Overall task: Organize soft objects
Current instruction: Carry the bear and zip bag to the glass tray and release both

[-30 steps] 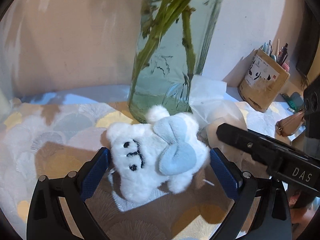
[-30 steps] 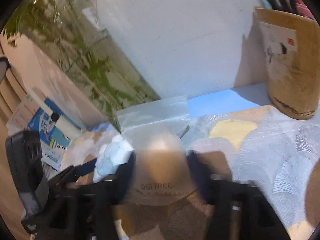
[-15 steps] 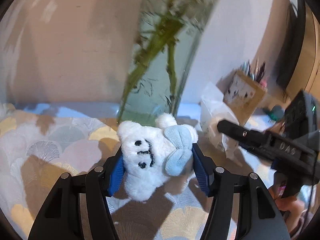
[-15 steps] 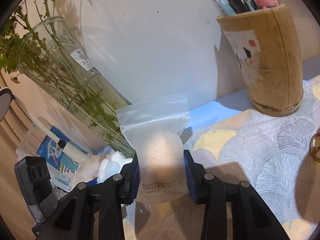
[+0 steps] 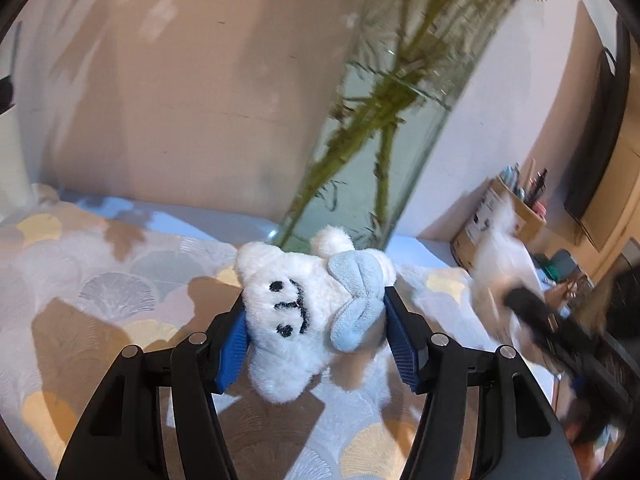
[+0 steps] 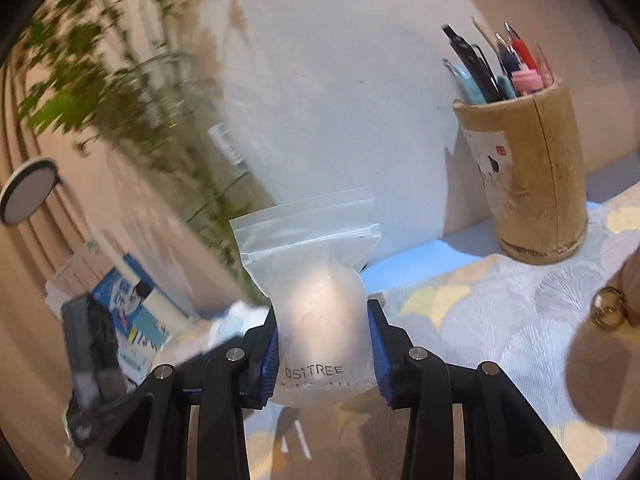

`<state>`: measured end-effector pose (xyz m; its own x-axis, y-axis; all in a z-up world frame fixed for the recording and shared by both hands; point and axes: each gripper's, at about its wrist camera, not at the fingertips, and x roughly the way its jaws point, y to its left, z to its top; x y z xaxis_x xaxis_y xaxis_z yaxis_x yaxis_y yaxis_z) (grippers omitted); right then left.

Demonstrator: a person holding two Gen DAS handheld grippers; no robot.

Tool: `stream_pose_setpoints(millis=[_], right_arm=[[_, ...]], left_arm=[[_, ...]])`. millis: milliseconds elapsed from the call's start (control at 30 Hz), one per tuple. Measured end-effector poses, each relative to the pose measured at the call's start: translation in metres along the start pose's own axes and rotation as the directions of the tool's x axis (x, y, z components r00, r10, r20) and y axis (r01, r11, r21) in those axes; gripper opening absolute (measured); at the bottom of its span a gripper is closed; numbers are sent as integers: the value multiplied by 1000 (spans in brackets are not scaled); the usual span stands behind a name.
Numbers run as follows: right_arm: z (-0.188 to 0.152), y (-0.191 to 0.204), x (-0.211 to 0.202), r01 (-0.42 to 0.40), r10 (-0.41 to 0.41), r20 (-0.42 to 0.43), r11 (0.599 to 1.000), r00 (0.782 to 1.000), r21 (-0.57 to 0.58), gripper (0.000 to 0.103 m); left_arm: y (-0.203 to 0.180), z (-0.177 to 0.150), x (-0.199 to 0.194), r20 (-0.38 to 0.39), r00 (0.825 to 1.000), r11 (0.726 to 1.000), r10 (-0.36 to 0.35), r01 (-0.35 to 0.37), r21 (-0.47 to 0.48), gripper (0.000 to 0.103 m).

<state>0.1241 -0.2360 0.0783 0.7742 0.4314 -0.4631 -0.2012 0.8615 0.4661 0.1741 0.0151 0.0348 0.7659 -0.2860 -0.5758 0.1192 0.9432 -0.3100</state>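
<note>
My left gripper [image 5: 314, 342] is shut on a white plush toy [image 5: 298, 312] with black stitched eyes and a pale blue bow, held above the patterned cloth. My right gripper [image 6: 324, 356] is shut on a clear zip bag [image 6: 316, 300] with a white soft lump inside, printed OSITREE, held upright above the cloth. The right gripper and its bag show blurred at the right of the left wrist view [image 5: 532, 308].
A tall glass vase [image 5: 384, 120] with green stems stands just behind the plush. A bamboo pen holder [image 6: 532, 180] stands at the back right by the wall. A blue box [image 6: 132, 312] and a round mirror [image 6: 28, 190] lie left. A fan-patterned cloth [image 5: 100, 280] covers the table.
My left gripper closed on the plush and lifted it. My right gripper raised the zip bag and moved to the right, away from the vase.
</note>
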Motion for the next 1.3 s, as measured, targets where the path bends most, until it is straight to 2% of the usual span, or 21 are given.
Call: stream_pose_setpoints(millis=[67,133,200,300,333,400,533,600,700,800,900,1000,1100,1300], right_arm=[[-10,9,-13,16,-16,-9,1000,1000,-22,39],[-24,17,-31,15,-15,-22,1000,1000,-18,39],[-36,24,-49,8,-8,-25,1000,1000,-11,39],[-55,37,-90,-30,29,-24,999,999,-21,38],[-57,39,-100,-34,34,-22,999,999,-25,38],[-58,45,-129,-59,59,-1,998,998,-27,38],[-39,52,-186,-78,81,75,996,994,-34,38],[-23,55,-213,-61,67,117,997,991,-57,38],[3,46,-251,-21,31,165,998,986,-62,38],[27,32,-291,37,-24,213,998,977,-57,38],[48,7,-337,135,-122,255,990,959,-32,38],[62,-25,-373,205,-203,258,979,944,21,38],[68,-62,-403,268,-285,242,958,927,99,38],[49,-122,-431,365,-404,180,906,897,215,38]], left_arm=[[6,-1,-2,-8,1000,999,14,-15,-37,59],[14,-11,-7,-69,997,994,28,-35,-100,59],[12,-27,-20,-80,996,986,-32,18,-166,59],[-3,-47,-51,-82,996,983,-44,28,-180,59],[-14,-49,-60,-76,995,981,-70,55,-187,59],[-34,-51,-78,-60,993,982,-98,87,-169,59],[-109,-37,-111,-26,989,989,-147,147,-14,59],[-144,-26,-123,0,981,981,-194,193,30,59],[-197,-13,-141,22,961,958,-275,272,87,59],[-257,-7,-149,5,937,922,-351,344,180,59],[-317,-13,-150,-18,915,878,-403,392,274,59],[-365,-24,-136,-57,896,846,-441,436,306,59],[-400,-34,-111,-87,892,839,-444,448,309,59],[-446,-48,-47,-136,905,851,-403,425,310,59]])
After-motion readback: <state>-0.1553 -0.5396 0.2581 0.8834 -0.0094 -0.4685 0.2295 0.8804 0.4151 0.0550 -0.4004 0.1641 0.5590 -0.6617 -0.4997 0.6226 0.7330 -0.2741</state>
